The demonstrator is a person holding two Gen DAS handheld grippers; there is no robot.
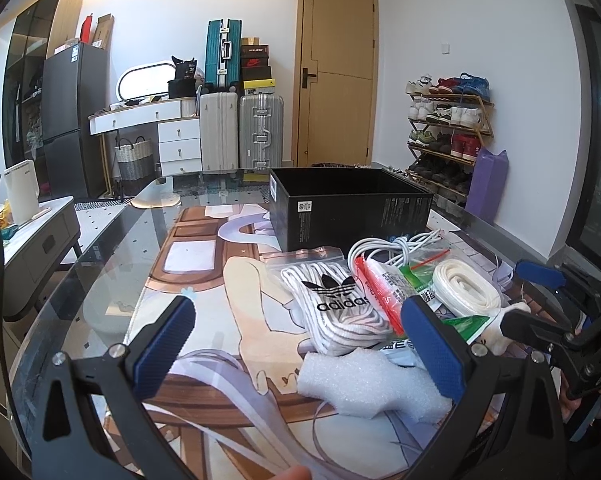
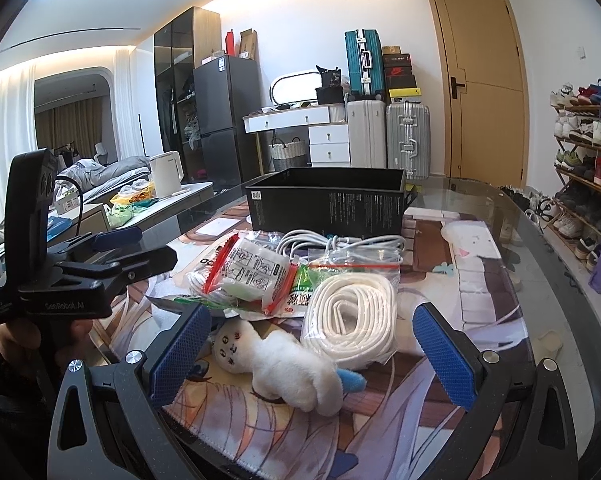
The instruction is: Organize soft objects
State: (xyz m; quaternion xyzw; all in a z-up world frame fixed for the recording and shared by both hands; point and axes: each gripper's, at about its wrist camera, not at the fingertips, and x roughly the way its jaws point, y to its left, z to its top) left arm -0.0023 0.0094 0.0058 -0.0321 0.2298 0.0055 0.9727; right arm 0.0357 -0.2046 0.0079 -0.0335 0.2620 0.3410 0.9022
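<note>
right wrist view: your right gripper (image 2: pixel 310 354) spread wide, straddling white plush toy (image 2: pixel 284 364) on printed mat, lined up for pinch. left gripper (image 1: pixel 296 344) also spread, over white foam block (image 1: pixel 360 384). open black cardboard box (image 1: pixel 352 208) beyond, likely destination. bagged striped laces (image 1: pixel 332 304) read "adidas".

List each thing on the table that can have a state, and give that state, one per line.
Black cardboard box: open-topped, upright.
White plush toy: lying on its side.
Clear bag of white flat laces: lying flat, laces coiled.
White foam block: lying loose.
White cable: coiled.
Left gripper: open, empty.
Right gripper: open, around the plush toy.
</note>
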